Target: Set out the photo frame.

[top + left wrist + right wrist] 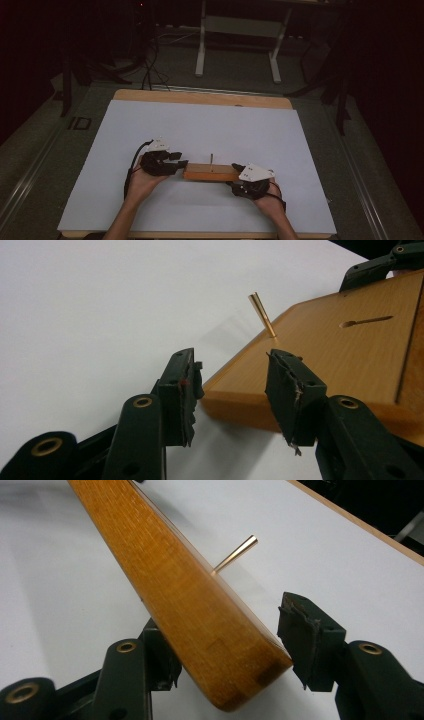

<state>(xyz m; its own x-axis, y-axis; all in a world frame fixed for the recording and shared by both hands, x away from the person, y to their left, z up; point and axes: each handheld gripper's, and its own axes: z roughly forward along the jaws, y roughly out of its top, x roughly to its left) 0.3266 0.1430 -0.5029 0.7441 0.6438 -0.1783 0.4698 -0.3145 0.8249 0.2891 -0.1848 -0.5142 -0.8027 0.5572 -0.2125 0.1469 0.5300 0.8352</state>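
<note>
High view: an oblong orange-brown wooden block (211, 172) lies near the middle of the white sheet (200, 130) that covers the wooden table (200, 97). A thin brass pin (212, 158) stands up from the block's far edge. My left gripper (172, 163) sits at the block's left end, my right gripper (239, 176) at its right end.

Left gripper view: my jaws are parted and straddle the near corner of the block (320, 355). The pads (186, 390) do not press on the wood, so nothing is held. The pin (262, 315) rises tilted just beyond, and a slot (365, 321) is cut in the top face.

Right gripper view: the block's end (200, 610) lies between my jaws. One pad (300, 635) stands just clear of the wood; the other side is hidden behind it, so I cannot tell if it bears.

Judgement: the step in hand is taking hold of the block at both ends. Next, both pairs of jaws must close squarely on the wood before any lift, evenly, so the pin stays undisturbed.
</note>
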